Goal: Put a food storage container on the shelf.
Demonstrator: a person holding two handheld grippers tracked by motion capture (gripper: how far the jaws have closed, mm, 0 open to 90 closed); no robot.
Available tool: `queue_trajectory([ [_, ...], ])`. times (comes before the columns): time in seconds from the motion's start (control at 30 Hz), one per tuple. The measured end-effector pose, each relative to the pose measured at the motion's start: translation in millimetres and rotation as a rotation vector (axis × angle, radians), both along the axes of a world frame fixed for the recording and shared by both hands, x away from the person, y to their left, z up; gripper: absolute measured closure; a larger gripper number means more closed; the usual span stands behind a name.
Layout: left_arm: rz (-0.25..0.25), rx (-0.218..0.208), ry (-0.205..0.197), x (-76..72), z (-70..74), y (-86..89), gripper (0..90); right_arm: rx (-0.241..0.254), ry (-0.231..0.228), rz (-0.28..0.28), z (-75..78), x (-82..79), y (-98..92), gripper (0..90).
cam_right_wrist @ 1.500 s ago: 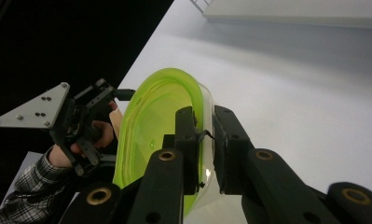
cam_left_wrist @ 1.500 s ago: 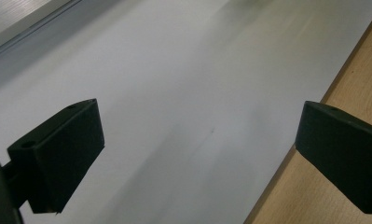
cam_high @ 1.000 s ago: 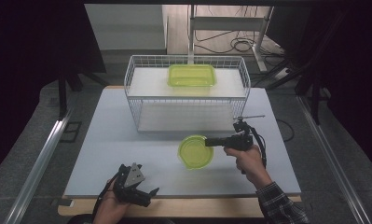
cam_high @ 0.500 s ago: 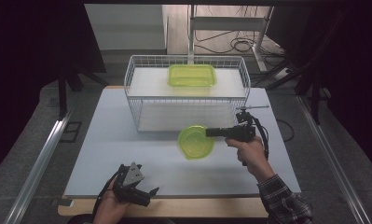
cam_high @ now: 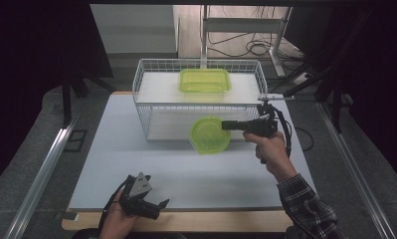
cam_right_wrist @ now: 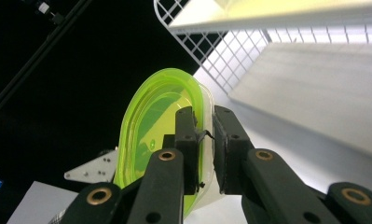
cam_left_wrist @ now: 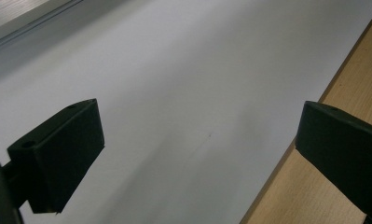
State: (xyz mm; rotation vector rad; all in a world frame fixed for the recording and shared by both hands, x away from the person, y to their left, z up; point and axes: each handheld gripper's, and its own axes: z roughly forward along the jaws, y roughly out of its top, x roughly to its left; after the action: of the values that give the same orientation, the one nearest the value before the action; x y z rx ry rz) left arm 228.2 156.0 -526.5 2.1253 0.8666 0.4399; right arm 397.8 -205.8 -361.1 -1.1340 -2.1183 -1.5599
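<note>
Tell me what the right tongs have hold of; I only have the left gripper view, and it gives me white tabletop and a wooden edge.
Observer: The right tongs are shut on the rim of a round green bowl.
Operator: Say where the bowl is.
Observer: Held off the white table, just in front of a white wire basket.
Operator: Report anything in the basket.
Observer: A rectangular green container sits on the shelf inside it.
Operator: Place my left tongs.
Observer: The left tongs lie open by the table's near edge, far from the bowl.
</note>
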Motion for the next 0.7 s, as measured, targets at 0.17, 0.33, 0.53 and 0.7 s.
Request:
queue_trajectory([
  [0.17,0.000,-0.003,-0.004,-0.2,0.3,0.5,0.9,0.011,-0.014,-0.014,13.0,4.5,1.9,80.8],
  [0.33,0.000,-0.001,-0.005,-0.2,0.1,0.2,0.9,0.032,-0.017,-0.027,23.7,10.1,2.8,80.8],
  [0.53,-0.001,-0.002,-0.006,-0.2,0.0,0.1,1.0,0.055,-0.037,-0.038,42.5,16.7,5.7,80.9],
  [0.7,-0.002,0.002,-0.005,-0.4,0.0,-0.1,1.0,0.070,-0.052,-0.056,57.6,23.0,8.1,80.9],
])
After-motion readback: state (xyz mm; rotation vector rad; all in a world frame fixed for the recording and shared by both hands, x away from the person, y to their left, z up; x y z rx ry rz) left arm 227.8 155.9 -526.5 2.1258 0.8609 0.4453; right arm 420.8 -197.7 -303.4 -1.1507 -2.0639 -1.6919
